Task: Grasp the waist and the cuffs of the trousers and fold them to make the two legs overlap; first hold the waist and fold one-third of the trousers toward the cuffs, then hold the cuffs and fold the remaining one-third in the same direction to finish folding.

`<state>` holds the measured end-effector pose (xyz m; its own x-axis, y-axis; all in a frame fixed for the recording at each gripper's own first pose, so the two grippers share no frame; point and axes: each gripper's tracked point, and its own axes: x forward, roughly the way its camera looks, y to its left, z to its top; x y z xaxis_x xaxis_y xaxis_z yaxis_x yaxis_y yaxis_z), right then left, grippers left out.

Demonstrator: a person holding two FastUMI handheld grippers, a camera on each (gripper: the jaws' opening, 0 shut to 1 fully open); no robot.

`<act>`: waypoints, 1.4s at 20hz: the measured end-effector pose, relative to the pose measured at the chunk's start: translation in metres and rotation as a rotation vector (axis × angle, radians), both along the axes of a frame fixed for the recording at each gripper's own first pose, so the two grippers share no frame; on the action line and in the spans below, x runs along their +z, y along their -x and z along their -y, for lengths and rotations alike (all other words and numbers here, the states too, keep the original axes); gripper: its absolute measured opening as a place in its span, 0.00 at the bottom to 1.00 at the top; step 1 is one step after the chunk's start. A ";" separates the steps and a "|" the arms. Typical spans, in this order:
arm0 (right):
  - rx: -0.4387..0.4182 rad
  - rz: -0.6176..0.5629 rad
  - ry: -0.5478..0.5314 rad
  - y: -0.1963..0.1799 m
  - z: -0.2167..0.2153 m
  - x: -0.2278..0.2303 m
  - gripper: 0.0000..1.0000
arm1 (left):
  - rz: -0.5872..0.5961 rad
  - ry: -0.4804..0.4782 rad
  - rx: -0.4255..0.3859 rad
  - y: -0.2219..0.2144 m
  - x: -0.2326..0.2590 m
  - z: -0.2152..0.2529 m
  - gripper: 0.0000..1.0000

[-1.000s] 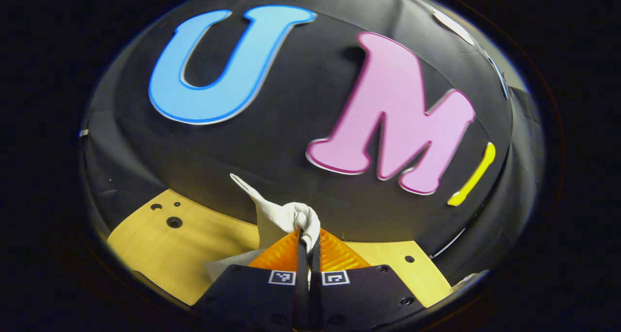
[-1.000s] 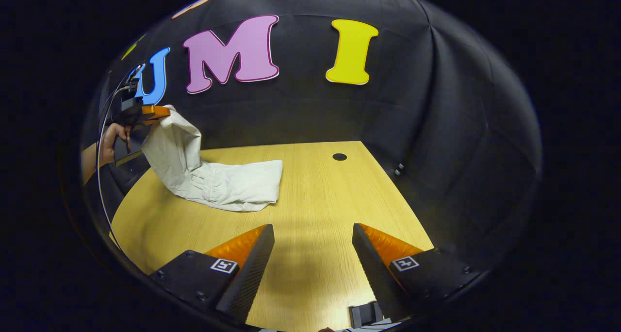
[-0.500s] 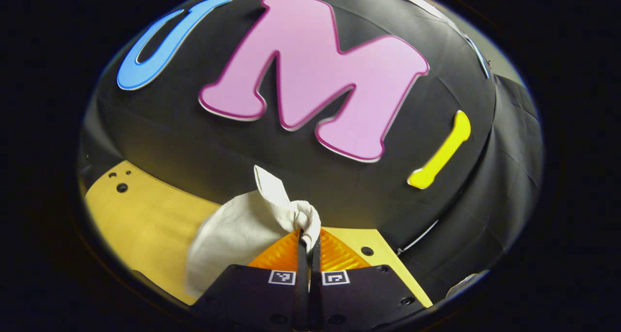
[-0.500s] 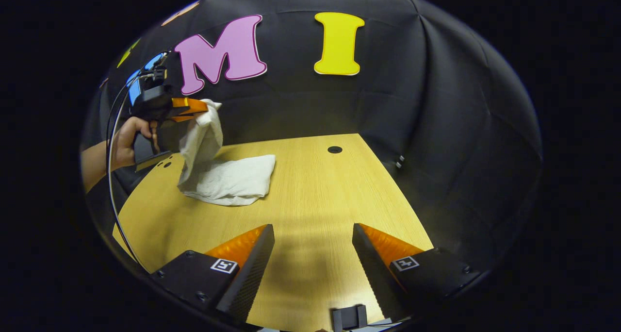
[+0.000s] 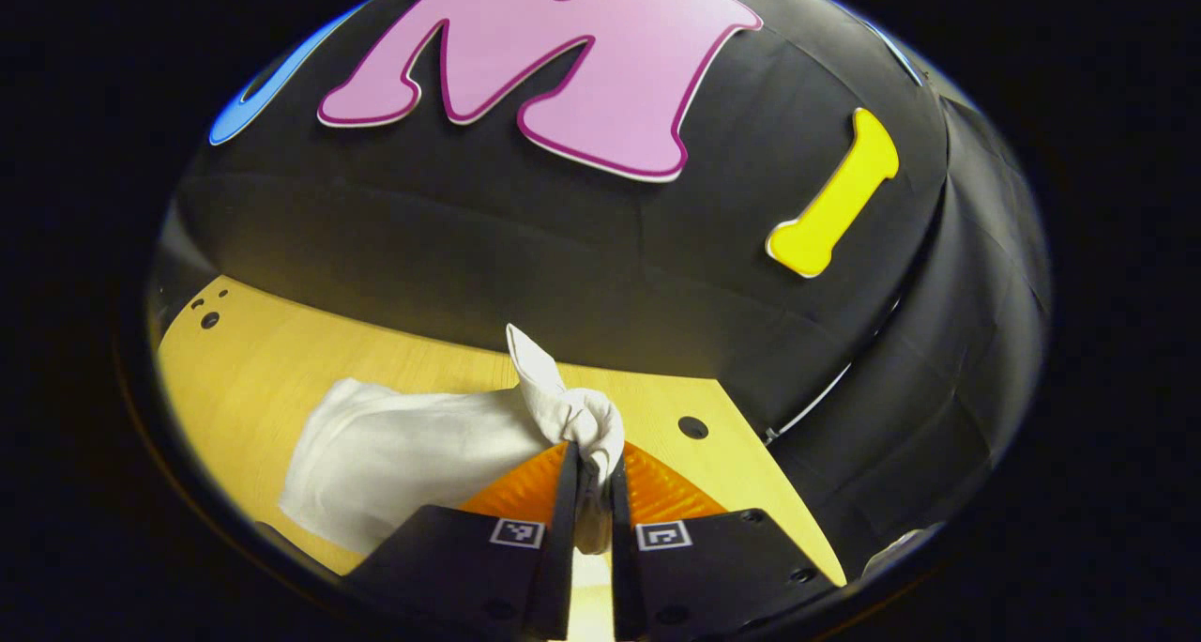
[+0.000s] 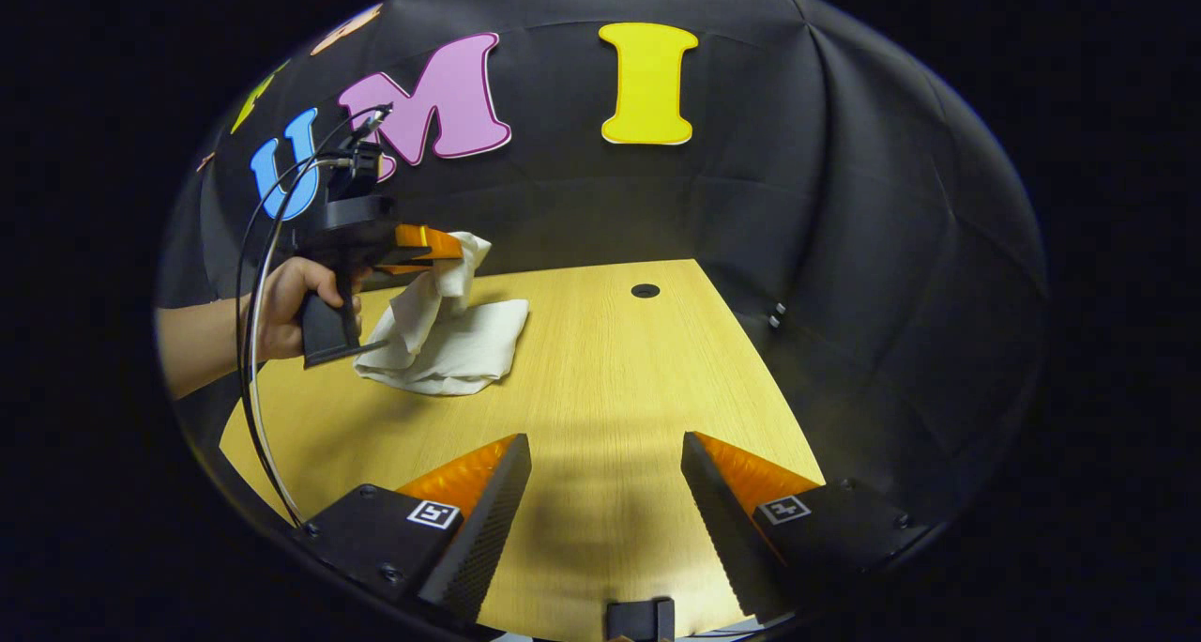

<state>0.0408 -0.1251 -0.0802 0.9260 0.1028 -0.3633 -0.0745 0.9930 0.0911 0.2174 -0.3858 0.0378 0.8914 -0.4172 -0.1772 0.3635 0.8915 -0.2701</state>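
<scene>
So the left claw (image 5: 589,478) is pinching a bunched end of the trousers (image 5: 394,454), holding it over the folded pile on the counter (image 6: 600,370), probably to lay down the last third. Right claw (image 6: 605,492) hangs open, holding nothing.

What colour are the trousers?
Off-white, plain; the trousers show best in the right gripper view.

A yellow wooden table (image 6: 610,370) with a round hole (image 6: 645,291) near its far edge.
</scene>
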 end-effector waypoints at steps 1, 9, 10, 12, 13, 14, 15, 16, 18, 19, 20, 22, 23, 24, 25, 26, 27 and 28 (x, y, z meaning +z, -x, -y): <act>0.007 0.002 0.007 0.000 0.001 0.000 0.99 | 0.000 -0.010 0.004 0.000 -0.004 0.002 0.25; 0.022 0.064 0.011 -0.002 -0.005 0.020 0.99 | 0.058 -0.020 0.058 0.045 0.017 -0.043 0.95; 0.018 0.075 0.013 -0.002 -0.008 0.026 0.99 | 0.080 -0.032 0.078 0.054 0.023 -0.060 0.96; 0.004 0.106 0.009 0.001 -0.017 0.040 0.99 | 0.140 -0.051 0.136 0.084 0.041 -0.104 0.96; 0.001 0.115 0.003 0.005 -0.023 0.045 0.99 | 0.160 -0.051 0.159 0.100 0.047 -0.124 0.96; 0.001 0.128 -0.005 0.009 -0.030 0.052 0.99 | 0.181 -0.045 0.181 0.116 0.054 -0.144 0.96; 0.001 0.141 -0.009 0.016 -0.037 0.059 0.99 | 0.196 -0.038 0.205 0.134 0.059 -0.164 0.96; -0.001 0.154 -0.009 0.021 -0.044 0.066 0.99 | 0.208 -0.034 0.226 0.150 0.061 -0.182 0.96; 0.000 0.199 -0.007 0.035 -0.058 0.084 0.99 | 0.234 -0.054 0.261 0.180 0.064 -0.216 0.96; 0.010 0.218 0.000 0.041 -0.066 0.092 0.99 | 0.255 -0.081 0.271 0.195 0.069 -0.231 0.96; 0.013 0.232 0.012 0.046 -0.072 0.100 0.99 | 0.285 -0.108 0.288 0.210 0.076 -0.244 0.96; 0.015 0.259 0.008 0.058 -0.080 0.116 0.99 | 0.344 -0.137 0.301 0.240 0.090 -0.263 0.96; 0.016 0.280 -0.002 0.065 -0.086 0.127 0.99 | 0.371 -0.138 0.308 0.256 0.095 -0.271 0.96; 0.014 0.312 -0.008 0.075 -0.094 0.141 0.99 | 0.392 -0.133 0.313 0.271 0.097 -0.278 0.96; 0.016 0.332 -0.015 0.085 -0.099 0.148 0.99 | 0.407 -0.122 0.321 0.289 0.094 -0.286 0.96; 0.020 0.343 -0.030 0.093 -0.107 0.153 0.99 | 0.406 -0.115 0.327 0.302 0.087 -0.293 0.95; 0.019 0.345 -0.047 0.101 -0.112 0.155 0.98 | 0.392 -0.106 0.330 0.314 0.078 -0.299 0.95; 0.014 0.347 -0.064 0.107 -0.116 0.156 0.99 | 0.377 -0.094 0.347 0.325 0.070 -0.309 0.96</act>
<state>-0.0659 -0.0096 0.0759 0.9915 0.1287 -0.0192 -0.1255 0.9848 0.1202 -0.1075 -0.0772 0.1076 0.9836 -0.0834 0.1599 0.0988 0.9910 -0.0906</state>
